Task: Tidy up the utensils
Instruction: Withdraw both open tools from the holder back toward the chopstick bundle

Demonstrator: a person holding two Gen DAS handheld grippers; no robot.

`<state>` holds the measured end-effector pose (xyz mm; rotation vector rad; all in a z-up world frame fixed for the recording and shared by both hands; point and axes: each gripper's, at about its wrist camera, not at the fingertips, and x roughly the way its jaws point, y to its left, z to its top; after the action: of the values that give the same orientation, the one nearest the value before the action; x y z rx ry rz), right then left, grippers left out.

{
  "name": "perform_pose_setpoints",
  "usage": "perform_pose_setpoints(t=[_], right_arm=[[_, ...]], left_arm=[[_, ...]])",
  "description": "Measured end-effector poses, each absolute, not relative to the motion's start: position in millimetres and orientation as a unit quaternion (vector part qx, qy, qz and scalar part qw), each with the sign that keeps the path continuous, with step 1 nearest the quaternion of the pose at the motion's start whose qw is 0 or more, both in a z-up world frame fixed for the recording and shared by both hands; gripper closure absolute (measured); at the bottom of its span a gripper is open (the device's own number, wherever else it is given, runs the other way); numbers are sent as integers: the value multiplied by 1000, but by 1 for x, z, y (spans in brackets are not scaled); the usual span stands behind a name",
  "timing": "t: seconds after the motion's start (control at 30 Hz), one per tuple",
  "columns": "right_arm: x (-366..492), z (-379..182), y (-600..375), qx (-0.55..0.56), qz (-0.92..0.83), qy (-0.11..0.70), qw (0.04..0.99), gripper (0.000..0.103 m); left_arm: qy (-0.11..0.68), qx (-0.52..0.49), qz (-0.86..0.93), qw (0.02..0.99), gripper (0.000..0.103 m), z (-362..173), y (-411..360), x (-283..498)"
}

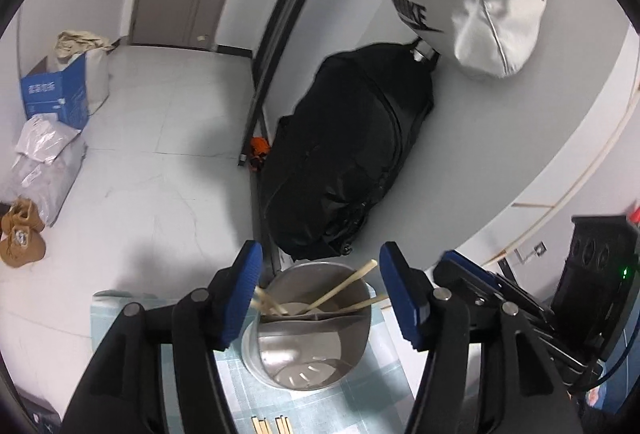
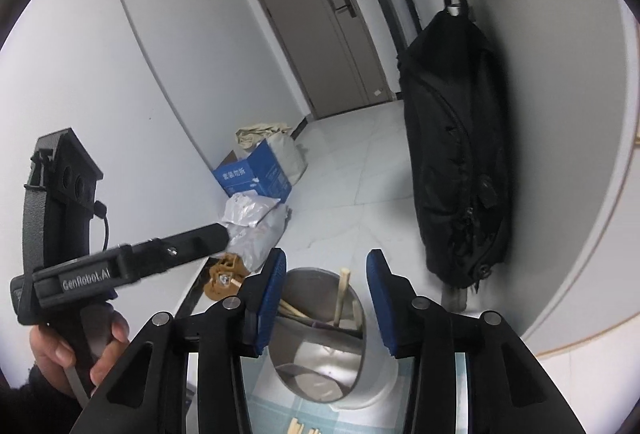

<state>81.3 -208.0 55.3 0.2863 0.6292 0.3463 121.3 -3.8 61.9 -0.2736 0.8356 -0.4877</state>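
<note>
A steel utensil holder (image 1: 308, 350) with two compartments stands on a checked cloth. Several wooden chopsticks (image 1: 340, 290) lean in its far compartment; the near one looks empty. My left gripper (image 1: 320, 298) is open and empty, hovering above the holder's rim. More chopsticks (image 1: 272, 426) lie on the cloth in front of it. In the right wrist view the holder (image 2: 320, 346) sits below my right gripper (image 2: 326, 302), which is open and empty. Chopsticks (image 2: 342, 298) stand in its far part, and loose chopsticks (image 2: 298, 426) lie in front.
The other gripper (image 1: 520, 306) is close on the right in the left wrist view, and on the left (image 2: 120, 262) in the right wrist view. A black bag (image 1: 344, 158) hangs beside the table. Boxes and bags (image 1: 56, 102) sit on the floor.
</note>
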Motion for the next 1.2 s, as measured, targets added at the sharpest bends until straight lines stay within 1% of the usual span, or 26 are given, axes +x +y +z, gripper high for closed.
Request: perform_pose_setpoints(t=[0.13,0.17,0.33,0.37,0.47,0.57,0.6,0.63,0.67,0.83,0.87,0.9,0.93,1.0,1.2], right_arm=[[69,59,-210,140,163,305,928,62],[66,59,-210,141,163,304,928,61],[50,65,-208,140,162,292,932,50],[47,65,-208,139,162,290,933,46],[37,68,-203,135,166,282,935,43],[25,71,-201,135,171,269,938,33],[21,71,-201,136,173,264,939,30],[15,71,-199,136,176,258,940,28],[12,71,-198,135,178,256,941,27],[-11,67,-187,119,190,238,945,25],[-14,66,-186,117,193,236,945,22],[-20,64,-183,114,197,233,946,20],[-26,61,-181,110,199,230,946,19],[-34,57,-176,104,203,226,947,18],[-51,37,-162,79,209,232,947,17]], left_arm=[[396,-130,-219,882,47,64,3,115],[394,-129,-213,885,47,64,5,113],[379,-124,-178,899,47,69,13,97],[376,-123,-172,902,47,69,14,96],[365,-113,-144,913,47,73,17,82],[354,-106,-120,921,46,75,18,69],[350,-100,-111,925,42,76,18,63],[347,-94,-104,927,32,76,18,59],[343,-88,-100,930,29,76,17,54],[320,-57,-83,942,28,74,8,29],[318,-58,-80,943,27,73,10,24],[315,-56,-76,944,26,71,9,18],[312,-52,-73,946,22,70,8,14],[304,-41,-65,950,20,67,6,4],[300,-32,-53,952,19,51,4,-12]])
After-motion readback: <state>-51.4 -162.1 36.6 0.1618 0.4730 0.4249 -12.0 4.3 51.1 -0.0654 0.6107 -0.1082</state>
